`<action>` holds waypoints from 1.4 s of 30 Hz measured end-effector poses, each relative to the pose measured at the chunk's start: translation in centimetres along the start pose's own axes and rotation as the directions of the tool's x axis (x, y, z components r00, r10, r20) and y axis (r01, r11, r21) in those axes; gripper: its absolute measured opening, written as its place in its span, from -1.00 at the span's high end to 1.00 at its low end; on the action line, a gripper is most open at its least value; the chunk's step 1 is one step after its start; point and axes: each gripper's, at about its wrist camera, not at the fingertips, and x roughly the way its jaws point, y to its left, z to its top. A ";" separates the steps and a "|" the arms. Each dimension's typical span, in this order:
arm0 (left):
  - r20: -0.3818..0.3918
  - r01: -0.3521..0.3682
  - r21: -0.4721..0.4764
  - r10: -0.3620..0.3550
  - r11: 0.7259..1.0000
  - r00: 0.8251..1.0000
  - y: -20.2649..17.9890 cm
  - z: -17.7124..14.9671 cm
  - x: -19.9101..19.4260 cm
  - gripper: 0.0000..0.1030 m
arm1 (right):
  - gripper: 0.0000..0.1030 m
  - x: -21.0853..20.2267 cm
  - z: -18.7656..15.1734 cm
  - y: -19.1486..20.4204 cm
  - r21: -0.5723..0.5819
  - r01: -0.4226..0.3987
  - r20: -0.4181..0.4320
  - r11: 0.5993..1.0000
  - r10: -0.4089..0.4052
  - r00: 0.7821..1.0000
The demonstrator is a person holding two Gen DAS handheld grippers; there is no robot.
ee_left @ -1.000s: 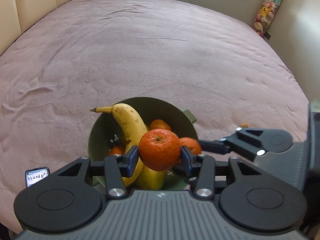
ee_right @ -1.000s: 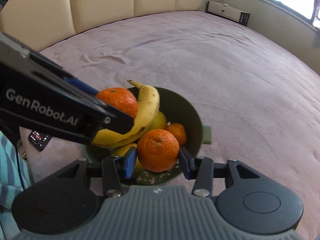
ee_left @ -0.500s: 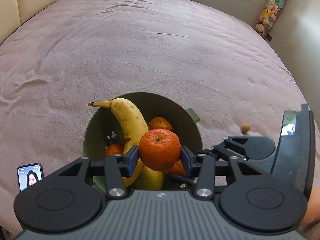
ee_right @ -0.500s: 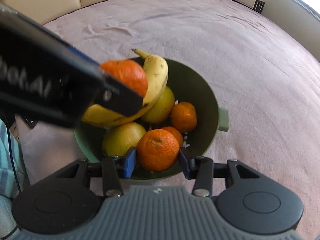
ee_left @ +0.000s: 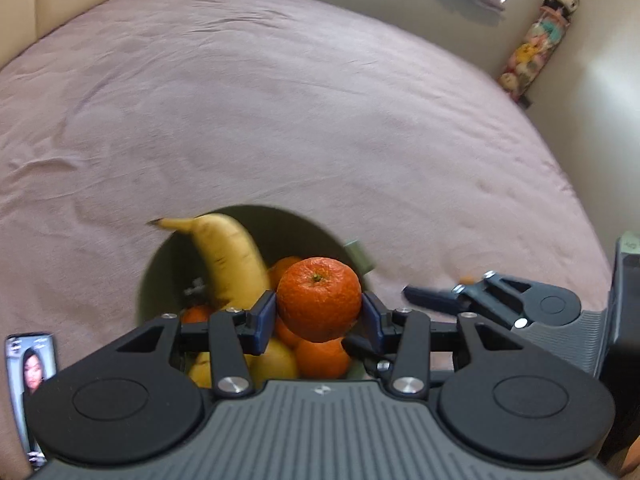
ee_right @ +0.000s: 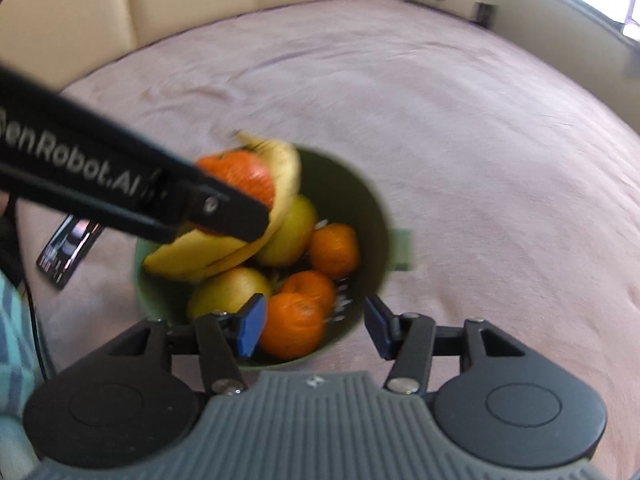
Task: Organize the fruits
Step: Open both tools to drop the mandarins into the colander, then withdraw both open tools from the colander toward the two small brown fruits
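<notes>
A green bowl stands on the pink bed cover, holding a banana, pears and several oranges. My left gripper is shut on an orange just above the bowl's fruit. In the right wrist view that held orange shows behind the left gripper's black finger, over the banana. My right gripper hangs at the near rim of the bowl, its jaws opening. An orange lies in the bowl between them, beside the left pad and apart from the right pad.
A phone lies on the cover left of the bowl, lit up. A small orange thing sits on the bed to the right. The padded headboard stands behind, a plush-toy column in the far corner. The pink cover stretches wide beyond the bowl.
The right gripper came down over the bowl with its orange, then its jaws spread and the orange now rests among the fruit. The left gripper keeps its orange above the bowl.
</notes>
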 end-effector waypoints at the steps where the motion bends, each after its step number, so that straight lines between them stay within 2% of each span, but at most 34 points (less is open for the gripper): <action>1: -0.001 0.013 -0.005 -0.013 1.000 1.000 -0.2 0.2 0.3 0.00 | -0.22 -0.4 0.1 -0.5 0.023 0.032 0.012 0.999 -0.032 0.999; 3: -0.005 0.015 -0.007 -0.015 1.000 1.000 -0.5 0.5 1.4 0.00 | -0.23 -1.0 0.3 -1.7 0.074 0.091 0.023 0.993 -0.093 0.995; 6: -0.031 -0.039 0.036 0.040 0.999 0.999 -1.2 0.4 3.6 0.00 | -0.23 -1.2 0.2 -3.5 0.155 0.153 0.012 0.976 -0.157 0.988; 8: -0.051 -0.060 0.039 0.062 0.997 0.997 -1.3 -0.1 4.7 0.00 | -0.23 -0.8 -0.1 -4.3 0.191 0.171 -0.029 0.967 -0.168 0.985; 12: -0.033 -0.159 0.151 0.166 0.976 0.986 -2.9 -0.4 5.7 0.00 | -0.23 -0.3 -0.9 -4.5 0.187 0.171 -0.063 0.967 -0.161 0.985; 16: -0.041 -0.179 0.176 0.189 0.968 0.981 -3.1 -0.6 6.4 0.00 | -0.29 -0.5 -1.4 -4.7 0.162 0.189 -0.068 0.968 -0.180 0.981; 19: -0.043 -0.233 0.232 0.250 0.944 0.967 -3.7 -1.1 7.1 -0.02 | -0.31 -0.5 -1.7 -5.1 0.169 0.200 -0.080 0.965 -0.188 0.979; 22: -0.025 -0.256 0.251 0.271 0.934 0.962 -4.0 -1.4 7.1 -0.08 | -0.32 -0.7 -2.1 -5.4 0.191 0.195 -0.084 0.962 -0.182 0.980; 25: -0.015 -0.248 0.245 0.260 0.937 0.966 -4.3 -1.4 6.8 -0.32 | -0.34 -0.5 -2.3 -5.5 0.191 0.203 -0.094 0.961 -0.188 0.978; 30: 0.022 -0.237 0.226 0.239 0.945 0.971 -4.9 -1.4 5.9 -0.45 | -0.43 -0.8 -2.9 -5.6 0.187 0.217 -0.101 0.958 -0.201 0.974; 35: 0.081 -0.227 0.171 0.216 0.959 0.973 -5.2 -1.1 4.3 -0.49 | -0.49 -1.9 -3.5 -6.7 0.238 0.221 -0.092 0.946 -0.204 0.975; 39: 0.140 -0.174 0.111 0.158 0.979 0.978 -5.5 -0.9 2.8 -0.50 | -0.52 -3.4 -3.9 -7.3 0.274 0.236 -0.068 0.932 -0.226 0.972; 42: 0.190 -0.112 0.103 0.091 0.988 0.978 -6.3 -1.3 1.9 -0.50 | -0.54 -4.4 -4.5 -7.7 0.291 0.253 -0.055 0.923 -0.248 0.967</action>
